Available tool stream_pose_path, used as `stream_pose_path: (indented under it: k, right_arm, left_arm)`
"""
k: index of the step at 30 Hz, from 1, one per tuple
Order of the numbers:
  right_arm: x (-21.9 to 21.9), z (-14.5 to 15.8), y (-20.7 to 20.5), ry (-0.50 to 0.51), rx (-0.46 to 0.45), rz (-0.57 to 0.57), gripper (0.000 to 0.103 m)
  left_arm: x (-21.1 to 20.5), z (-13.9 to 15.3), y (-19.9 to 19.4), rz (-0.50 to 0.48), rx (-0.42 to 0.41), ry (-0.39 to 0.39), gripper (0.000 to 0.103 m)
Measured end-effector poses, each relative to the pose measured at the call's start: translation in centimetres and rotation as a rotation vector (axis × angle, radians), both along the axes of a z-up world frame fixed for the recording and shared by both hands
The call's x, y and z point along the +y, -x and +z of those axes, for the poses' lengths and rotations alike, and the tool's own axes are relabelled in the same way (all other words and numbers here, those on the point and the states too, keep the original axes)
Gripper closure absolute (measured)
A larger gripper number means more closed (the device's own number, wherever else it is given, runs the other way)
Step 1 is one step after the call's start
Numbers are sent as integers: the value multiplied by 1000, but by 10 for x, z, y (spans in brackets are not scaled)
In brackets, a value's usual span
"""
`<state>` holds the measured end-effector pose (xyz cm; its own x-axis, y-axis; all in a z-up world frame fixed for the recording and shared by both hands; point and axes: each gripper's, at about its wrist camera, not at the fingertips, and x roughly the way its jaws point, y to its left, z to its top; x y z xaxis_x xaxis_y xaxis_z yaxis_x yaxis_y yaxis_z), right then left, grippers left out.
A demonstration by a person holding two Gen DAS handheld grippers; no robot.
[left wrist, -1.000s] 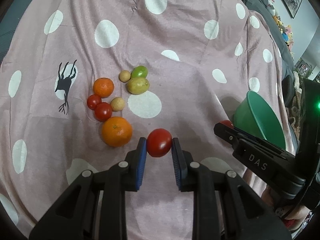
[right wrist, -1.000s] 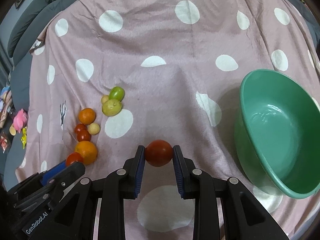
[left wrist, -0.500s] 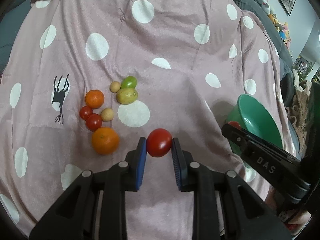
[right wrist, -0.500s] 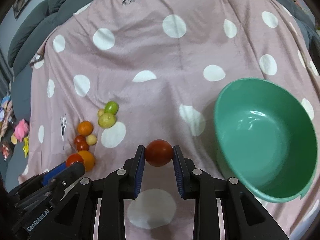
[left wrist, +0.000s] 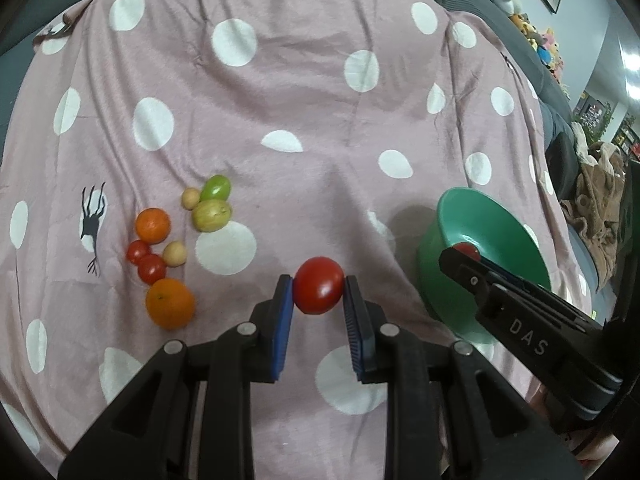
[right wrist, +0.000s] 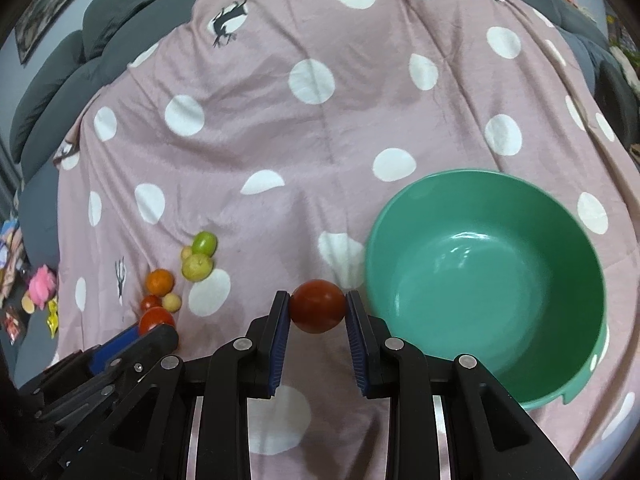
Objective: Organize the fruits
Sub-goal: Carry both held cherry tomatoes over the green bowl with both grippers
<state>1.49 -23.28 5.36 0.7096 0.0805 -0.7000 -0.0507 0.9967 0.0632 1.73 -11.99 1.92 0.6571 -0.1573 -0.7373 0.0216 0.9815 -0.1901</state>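
Note:
My left gripper (left wrist: pixel 318 294) is shut on a red tomato (left wrist: pixel 319 290), held above the pink dotted blanket (left wrist: pixel 280 100). My right gripper (right wrist: pixel 317 312) is shut on another red tomato (right wrist: pixel 317 311), left of the empty green bowl (right wrist: pixel 484 280). In the left wrist view the bowl (left wrist: pixel 480 224) stands at the right, with the right gripper in front of it. A cluster of fruit lies at the left: two oranges (left wrist: pixel 170 308), small tomatoes (left wrist: pixel 151 268), green fruits (left wrist: pixel 211 216) and small yellow ones (left wrist: pixel 175 253).
The blanket covers a grey sofa (right wrist: pixel 48 80). Toys and wrappers (right wrist: pixel 40 292) lie off the blanket's left edge. A brown cloth heap (left wrist: pixel 600 216) lies beyond the bowl at the right.
Both grippers have lifted and drawn back with their tomatoes. The right gripper has come closer to the bowl, which now shows more fully.

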Motion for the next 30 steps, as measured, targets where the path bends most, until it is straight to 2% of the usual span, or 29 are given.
stream_pose_path:
  k: [13, 30]
  right_arm:
    - [-37, 10, 5, -44, -31, -85, 74]
    - [-107, 16, 18, -101, -43, -289, 74]
  left_arm:
    - [-41, 6, -12, -93, -16, -10, 79]
    - [-106, 9, -28, -224, -27, -16, 79]
